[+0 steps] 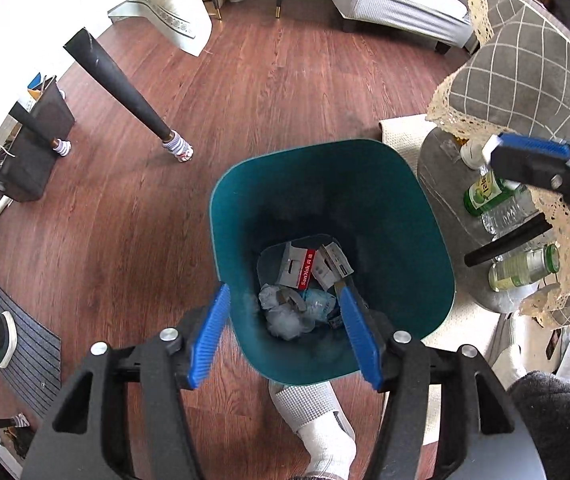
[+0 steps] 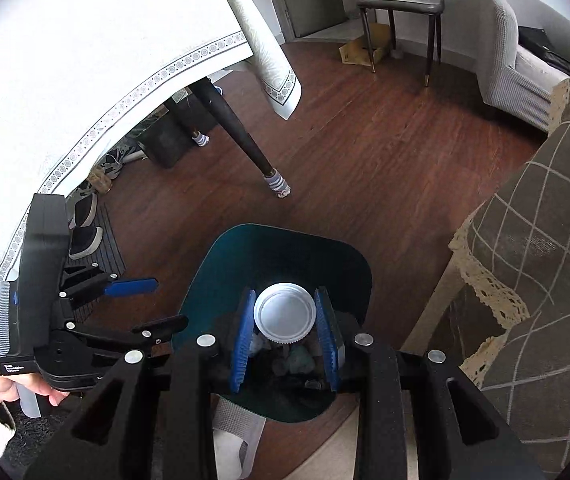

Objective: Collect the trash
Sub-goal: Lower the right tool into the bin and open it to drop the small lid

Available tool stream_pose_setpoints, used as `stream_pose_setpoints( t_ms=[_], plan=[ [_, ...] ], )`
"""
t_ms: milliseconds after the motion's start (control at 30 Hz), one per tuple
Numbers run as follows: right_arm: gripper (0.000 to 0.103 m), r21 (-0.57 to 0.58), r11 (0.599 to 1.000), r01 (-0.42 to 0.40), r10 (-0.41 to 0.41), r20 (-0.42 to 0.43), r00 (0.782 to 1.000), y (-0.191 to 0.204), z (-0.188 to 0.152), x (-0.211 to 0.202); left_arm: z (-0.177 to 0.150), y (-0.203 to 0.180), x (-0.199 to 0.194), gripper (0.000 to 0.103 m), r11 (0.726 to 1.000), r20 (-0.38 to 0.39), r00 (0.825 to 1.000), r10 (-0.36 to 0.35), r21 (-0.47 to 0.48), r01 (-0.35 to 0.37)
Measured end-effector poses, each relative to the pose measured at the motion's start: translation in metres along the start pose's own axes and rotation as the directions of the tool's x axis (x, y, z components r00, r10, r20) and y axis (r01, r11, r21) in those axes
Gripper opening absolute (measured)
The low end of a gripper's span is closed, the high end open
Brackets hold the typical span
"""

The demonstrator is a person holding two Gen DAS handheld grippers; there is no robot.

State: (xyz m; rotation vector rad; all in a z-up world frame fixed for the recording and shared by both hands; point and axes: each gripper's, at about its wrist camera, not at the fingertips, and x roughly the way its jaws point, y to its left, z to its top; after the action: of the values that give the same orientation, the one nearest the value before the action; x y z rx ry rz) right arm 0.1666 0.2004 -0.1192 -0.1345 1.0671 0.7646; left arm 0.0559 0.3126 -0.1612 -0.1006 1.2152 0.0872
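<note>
Right gripper [image 2: 287, 334] pinches a white-capped bottle [image 2: 284, 315], cap toward us, low centre, straight over the teal bin [image 2: 341, 264]; we judge release next. Left gripper [image 1: 285, 332] spread, empty.

A teal bin [image 1: 425, 220] with rounded corners is stood upright on the wood floor, open at the top. At its bottom, crumpled plastic wrappers [image 1: 289, 316] and grey and red card packaging [image 1: 305, 268] are piled. A white ribbed cap [image 2: 285, 318], on what is seen beside the bin as a clear bottle [image 1: 485, 176], is held over the bin's mouth.
</note>
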Motion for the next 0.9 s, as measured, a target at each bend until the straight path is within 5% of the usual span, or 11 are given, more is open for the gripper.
stream_pose_setpoints(
  t_ms=[167, 567, 900],
  plan=[
    [0.031, 0.006, 1.0, 0.003, -0.003, -0.03, 1.0, 0.002, 0.001, 0.016, 0.003, 0.004, -0.015, 0.062, 1.0, 0.07, 0.998, 0.004, -0.026, -0.002],
    [0.031, 0.013, 1.0, 0.014, -0.012, -0.09, 0.996, 0.0, -0.008, 0.045, 0.012, 0.008, -0.076, 0.06, 0.994, 0.272, 0.962, -0.032, -0.091, 0.059],
    [0.031, -0.012, 1.0, 0.024, -0.025, -0.147, 0.989, 0.009, -0.021, 0.069, 0.016, 0.003, -0.105, 0.045, 0.993, 0.343, 0.938, -0.054, -0.079, 0.086]
  ],
)
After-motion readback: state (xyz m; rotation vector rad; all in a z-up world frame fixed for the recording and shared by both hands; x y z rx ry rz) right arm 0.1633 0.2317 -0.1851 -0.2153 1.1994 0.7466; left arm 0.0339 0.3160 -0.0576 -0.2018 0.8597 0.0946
